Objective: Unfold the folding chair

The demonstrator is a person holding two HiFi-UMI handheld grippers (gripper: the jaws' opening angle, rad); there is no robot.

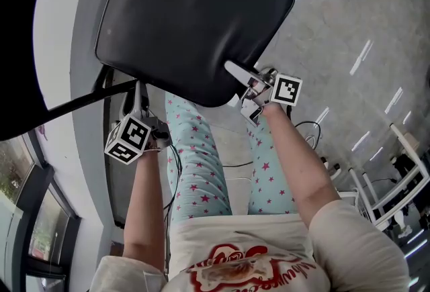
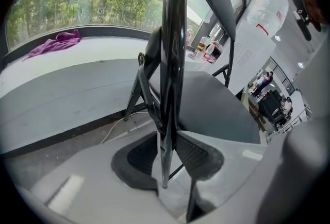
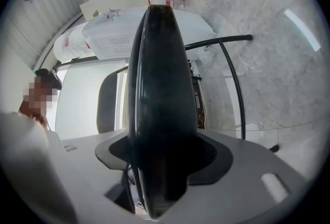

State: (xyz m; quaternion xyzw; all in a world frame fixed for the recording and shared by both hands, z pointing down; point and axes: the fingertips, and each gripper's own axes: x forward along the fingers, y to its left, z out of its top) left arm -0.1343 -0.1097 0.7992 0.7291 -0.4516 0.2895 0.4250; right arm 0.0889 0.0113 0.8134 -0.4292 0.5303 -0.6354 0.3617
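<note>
Black and broad, the seat (image 1: 195,15) of the folding chair (image 2: 154,89) fills the top of the head view. It is tipped up on edge above my knees, and the chair sits between me and a curved white ledge (image 1: 57,35).

My right tongs (image 3: 162,166) are clamped on the seat's near rim, whose padded edge fills the whole gap between the jaws. From above, one silver finger (image 1: 236,73) lies across the seat's face beside the marker cube (image 1: 287,89).

My left tongs (image 2: 167,158) grip a thin black frame tube (image 2: 172,53). It runs upright between the ribbed pads (image 2: 193,153), low on the chair's left side, below the seat.

A second, curved tube (image 3: 234,79) of the frame arcs over the pale marbled floor (image 1: 349,22). Under the chair are my star-printed trousers (image 1: 195,176) and both bare forearms reaching forward.

Beyond the frame, a purple cloth (image 2: 56,42) lies on the ledge, below a window full of green trees (image 2: 93,4).
</note>
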